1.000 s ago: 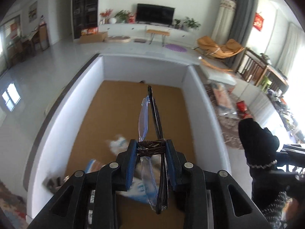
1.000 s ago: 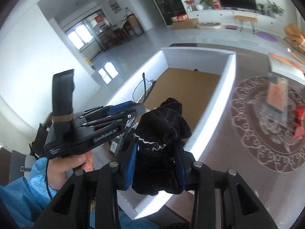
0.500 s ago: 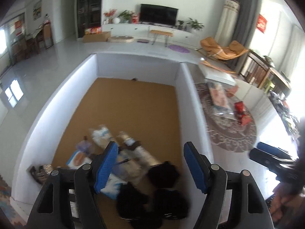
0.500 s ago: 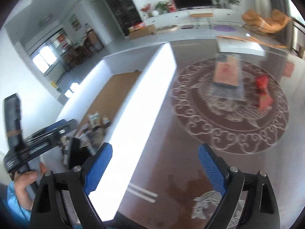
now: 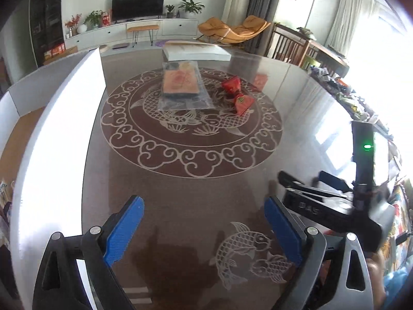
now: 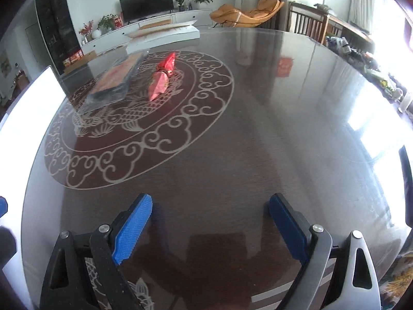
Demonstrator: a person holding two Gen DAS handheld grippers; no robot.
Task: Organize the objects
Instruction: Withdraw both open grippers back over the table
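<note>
Red candy-style packets (image 6: 162,77) & bagged flat pack (image 6: 113,82) await mid-tabletop (image 6: 258,129), well apart from white bin (image 5: 51,142); left claw (image 5: 205,232) & right claw (image 6: 210,228) gape empty; approach low, pinch packet's waist.

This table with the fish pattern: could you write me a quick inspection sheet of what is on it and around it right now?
Surface: dark glossy table with a pale ring and fish pattern; a white box wall along its left edge.
Job's things: flat packet in clear wrap and red pouches lying on the pattern, apart from both grippers.
Clutter: a flat white box at the far edge.
Grippers: left gripper and right gripper both open, holding nothing.
Cables: nothing seen.
Surroundings: living room with a TV, potted plants and an orange lounge chair.
</note>
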